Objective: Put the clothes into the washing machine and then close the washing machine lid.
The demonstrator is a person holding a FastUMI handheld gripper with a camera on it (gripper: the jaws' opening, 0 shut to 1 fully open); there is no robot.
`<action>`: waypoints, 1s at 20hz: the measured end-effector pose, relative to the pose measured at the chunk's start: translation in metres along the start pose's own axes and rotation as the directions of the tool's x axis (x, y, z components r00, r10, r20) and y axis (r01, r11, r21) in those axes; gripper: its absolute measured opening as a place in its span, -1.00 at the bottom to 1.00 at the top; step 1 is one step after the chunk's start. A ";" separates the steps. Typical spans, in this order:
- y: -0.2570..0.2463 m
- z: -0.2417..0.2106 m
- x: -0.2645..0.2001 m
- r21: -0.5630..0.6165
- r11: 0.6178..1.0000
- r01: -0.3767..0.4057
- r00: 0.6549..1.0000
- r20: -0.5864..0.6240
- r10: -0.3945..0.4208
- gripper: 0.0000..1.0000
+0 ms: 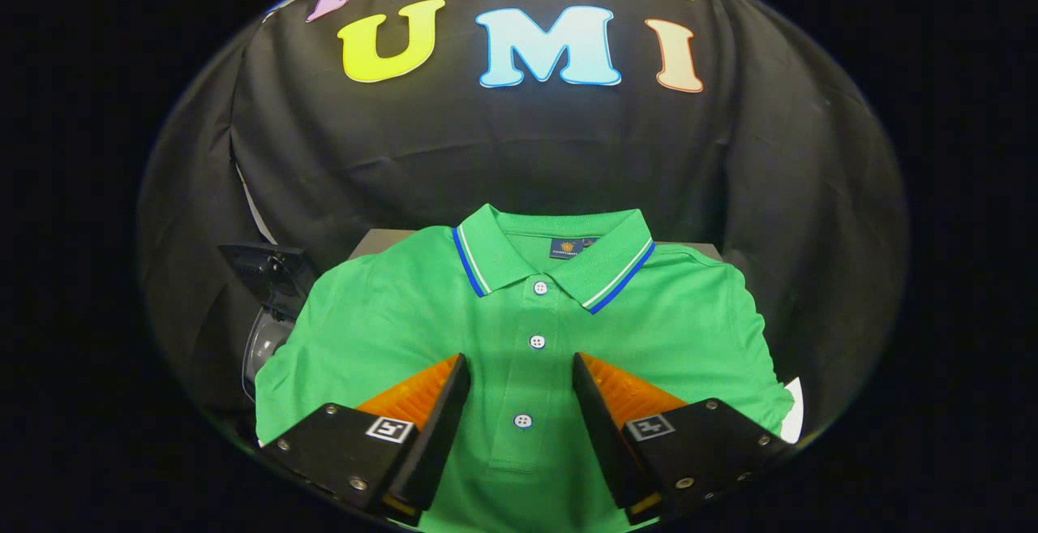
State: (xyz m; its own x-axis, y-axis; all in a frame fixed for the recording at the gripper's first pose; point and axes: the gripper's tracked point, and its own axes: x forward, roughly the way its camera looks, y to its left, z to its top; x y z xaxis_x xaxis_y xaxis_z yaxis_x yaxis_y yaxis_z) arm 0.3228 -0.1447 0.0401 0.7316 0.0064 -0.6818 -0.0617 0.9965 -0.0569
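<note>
Nothing looks done yet: the shirt lies spread flat on a table. The gripper hovers over its placket, fingers wide apart and holding nothing. Beyond the shirt's sleeve, possibly the washer. Loading and lid-closing remain.

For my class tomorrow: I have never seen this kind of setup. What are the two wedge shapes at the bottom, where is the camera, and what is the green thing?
The camera rides on a hand-held grasping tool that a person carries, and looks forward along it. The two wedge shapes are the fingers of its tongs. They stand open, with a gap between them, and hold nothing. The green thing is a polo shirt, lying spread out flat, collar away from the camera, on a table. The tongs are above its button placket; whether they touch the cloth I cannot tell. Beside the shirt's sleeve sits a dark appliance with a clear part, probably the washing machine, though too little shows to be sure. Behind hangs the booth's black cloth wall.
</note>
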 end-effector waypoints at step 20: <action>0.012 0.024 -0.024 0.083 0.984 -0.158 0.975 0.172 0.142 -1.00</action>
State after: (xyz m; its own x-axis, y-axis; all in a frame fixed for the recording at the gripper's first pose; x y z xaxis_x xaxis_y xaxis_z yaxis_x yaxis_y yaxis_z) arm 0.3209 -0.1305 0.0732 0.8211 0.1617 -0.5473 -0.1196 0.9865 0.1119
